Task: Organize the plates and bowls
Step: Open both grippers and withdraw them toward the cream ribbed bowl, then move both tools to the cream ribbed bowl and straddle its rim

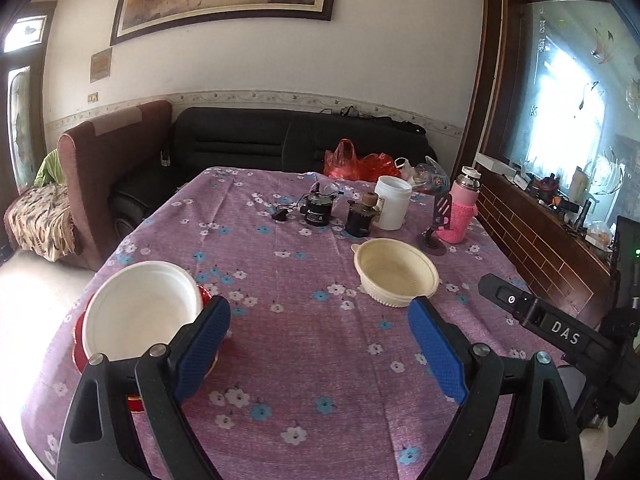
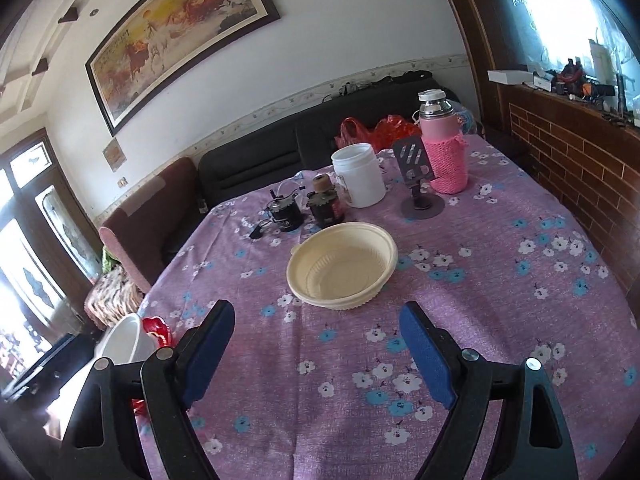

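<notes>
A white bowl (image 1: 140, 312) sits on a red plate (image 1: 80, 350) at the table's near left edge; both also show in the right wrist view, the bowl (image 2: 124, 344) and the plate (image 2: 158, 330). A cream bowl (image 1: 396, 272) stands right of centre on the purple flowered tablecloth (image 1: 300, 360), and it shows in the right wrist view (image 2: 342, 266) too. My left gripper (image 1: 320, 312) is open and empty, its left finger beside the white bowl. My right gripper (image 2: 318, 318) is open and empty, just short of the cream bowl.
At the table's far side stand two small black devices (image 1: 320, 208), a white jar (image 1: 392, 202), a phone stand (image 1: 438, 220), a pink-sleeved bottle (image 1: 462, 208) and red bags (image 1: 352, 160). A sofa (image 1: 248, 144) lies behind. A brick-pattern counter (image 1: 540, 240) runs along the right.
</notes>
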A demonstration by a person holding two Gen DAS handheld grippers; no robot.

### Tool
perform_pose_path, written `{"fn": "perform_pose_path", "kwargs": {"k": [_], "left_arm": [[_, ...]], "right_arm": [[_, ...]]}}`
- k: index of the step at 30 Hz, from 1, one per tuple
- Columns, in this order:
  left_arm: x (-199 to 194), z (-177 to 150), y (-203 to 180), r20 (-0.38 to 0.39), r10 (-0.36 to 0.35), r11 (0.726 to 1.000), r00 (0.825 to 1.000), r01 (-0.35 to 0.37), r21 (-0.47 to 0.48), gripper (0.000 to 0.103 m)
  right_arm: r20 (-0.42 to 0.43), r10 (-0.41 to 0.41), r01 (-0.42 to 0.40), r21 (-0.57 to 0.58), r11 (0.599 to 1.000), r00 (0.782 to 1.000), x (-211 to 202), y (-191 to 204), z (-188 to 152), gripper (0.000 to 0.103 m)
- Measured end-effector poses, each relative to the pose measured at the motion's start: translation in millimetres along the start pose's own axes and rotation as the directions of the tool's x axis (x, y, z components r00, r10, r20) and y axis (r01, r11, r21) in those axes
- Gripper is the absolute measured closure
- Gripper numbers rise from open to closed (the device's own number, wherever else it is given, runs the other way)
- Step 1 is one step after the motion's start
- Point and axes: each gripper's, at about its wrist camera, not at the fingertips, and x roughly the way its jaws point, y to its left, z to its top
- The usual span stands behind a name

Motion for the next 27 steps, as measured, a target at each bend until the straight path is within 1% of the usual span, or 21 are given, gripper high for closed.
{"fn": "perform_pose_path", "kwargs": {"k": [2,5,7,8,10,12,14,15,17,20,23,24,26,27], "left_arm": [[16.9,-12.3,-8.2,-0.020,0.016,1.000,1.000,-0.015,0.005,0.007],[49.9,-35.3,-18.7,-0.130,0.014,1.000,0.991,-0.011,0.022,0.007],[61.0,-47.1,-21.0,-0.166,0.014,1.000,0.986,-0.012,0.012,0.007],[63.9,-50.7,-22.1,-0.177,0.015,1.000,0.984,-0.015,0.002,0.007],[63.2,-52.6,-24.8,-0.179,0.008,1.000,0.984,-0.013,-0.028,0.007],[58.2,-51.5,-32.2,-0.155,0.022,0.998,0.988,-0.030,-0.048,0.007],[53.3,-50.1,-38.8,-0.124,0.043,0.997,0.991,-0.051,-0.063,0.007],[51.9,-50.8,-42.5,-0.115,0.038,0.996,0.993,-0.047,-0.079,0.007],[52.8,-50.1,-47.8,-0.122,0.022,0.995,0.992,-0.034,-0.098,0.007],[57.7,-54.6,-56.6,-0.155,-0.013,0.992,0.988,-0.006,-0.123,0.007],[56.8,-58.3,-64.6,-0.157,-0.013,0.993,0.988,-0.005,-0.117,0.007],[55.4,-58.7,-65.0,-0.153,-0.016,0.993,0.988,-0.002,-0.119,0.007],[52.4,-58.6,-66.1,-0.135,-0.008,0.994,0.991,-0.007,-0.109,0.007],[49.9,-58.1,-66.3,-0.128,-0.001,0.994,0.992,-0.013,-0.107,0.008]], "right_arm": [[-0.003,0.023,-0.023,0.019,1.000,1.000,-3.7,-1.4,-0.6,0.011],[-0.006,0.005,-0.005,0.020,1.000,1.000,-5.3,-2.2,-6.1,0.011],[-0.018,-0.011,0.011,0.000,1.000,1.000,-4.6,-1.9,-10.5,0.011],[-0.021,-0.006,0.006,0.001,1.000,1.000,-5.5,-3.1,-12.3,0.011],[-0.019,0.006,-0.005,0.029,1.000,1.000,-7.6,-8.9,-13.7,0.011],[-0.017,0.018,-0.017,0.069,0.998,1.000,-7.7,-12.5,-13.4,0.011],[-0.013,0.002,-0.001,0.107,0.994,1.000,-6.2,-13.4,-12.7,0.011],[-0.005,-0.008,0.008,0.127,0.992,1.000,-5.9,-13.3,-12.7,0.011],[0.022,-0.014,0.010,0.168,0.986,1.000,-6.6,-13.6,-13.0,0.011],[0.060,-0.019,0.006,0.216,0.976,0.998,-8.2,-12.6,-15.5,0.011],[0.078,-0.042,0.019,0.274,0.962,0.996,-9.0,-12.4,-19.4,0.011],[0.086,-0.041,0.014,0.285,0.959,0.995,-8.9,-12.4,-21.3,0.011],[0.093,-0.013,-0.015,0.291,0.957,0.996,-7.7,-14.0,-23.8,0.011],[0.111,0.019,-0.052,0.298,0.953,0.994,-8.4,-15.1,-25.5,0.011]]}}
